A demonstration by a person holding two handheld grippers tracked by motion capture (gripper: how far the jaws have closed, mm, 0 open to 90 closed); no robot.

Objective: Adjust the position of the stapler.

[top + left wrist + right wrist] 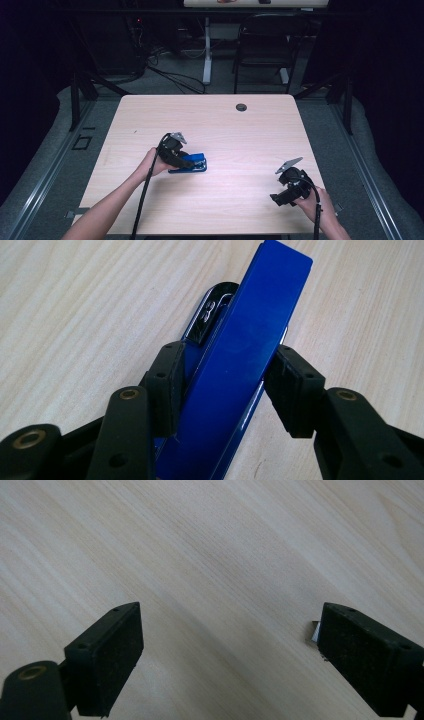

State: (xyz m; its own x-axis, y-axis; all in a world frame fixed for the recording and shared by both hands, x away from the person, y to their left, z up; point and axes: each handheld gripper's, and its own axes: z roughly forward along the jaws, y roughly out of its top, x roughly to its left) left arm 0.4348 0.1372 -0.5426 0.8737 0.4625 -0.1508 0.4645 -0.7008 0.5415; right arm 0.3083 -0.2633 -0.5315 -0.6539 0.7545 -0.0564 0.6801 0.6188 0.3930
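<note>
A blue stapler lies on the light wooden table, left of the middle. My left gripper is down on it from the left. In the left gripper view the stapler runs up between the two black pads, which press on its long sides, so the gripper is shut on it. A chrome plate shows at the stapler's far end. My right gripper hovers near the table's front right corner. In its own view it stands wide open over bare wood, nothing between its pads.
A small silvery bit peeks out beside the right gripper's right pad. A round cable hole sits near the table's far edge. Beyond the table stand a black folding chair and a white desk leg.
</note>
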